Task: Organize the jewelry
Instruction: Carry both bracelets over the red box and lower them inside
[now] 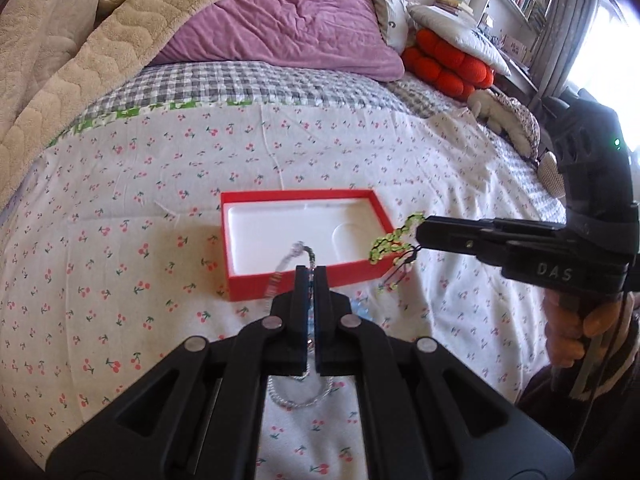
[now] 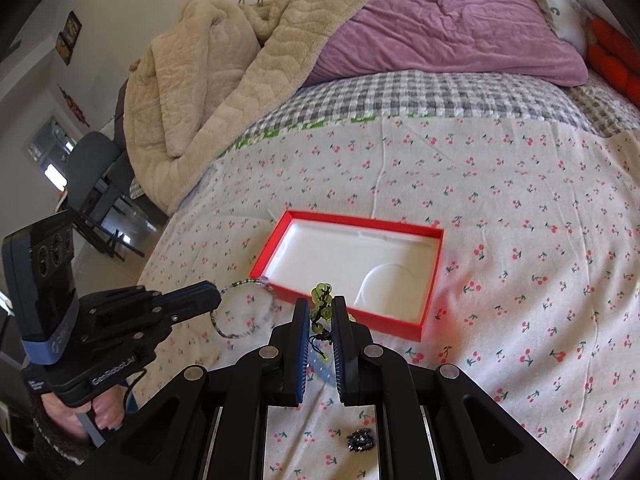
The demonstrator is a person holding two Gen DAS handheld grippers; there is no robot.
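Now both claws were loaded: the left claw (image 1: 311, 276) pinched the silver bracelet (image 2: 244, 308), the right claw (image 2: 322, 306) pinched the green beaded bracelet (image 1: 394, 242), and the open red box (image 2: 430, 276) lay just ahead on the bed, nearer the right one.

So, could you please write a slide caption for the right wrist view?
Right tool holding a green beaded bracelet near the open red box, left tool carrying a silver bracelet.
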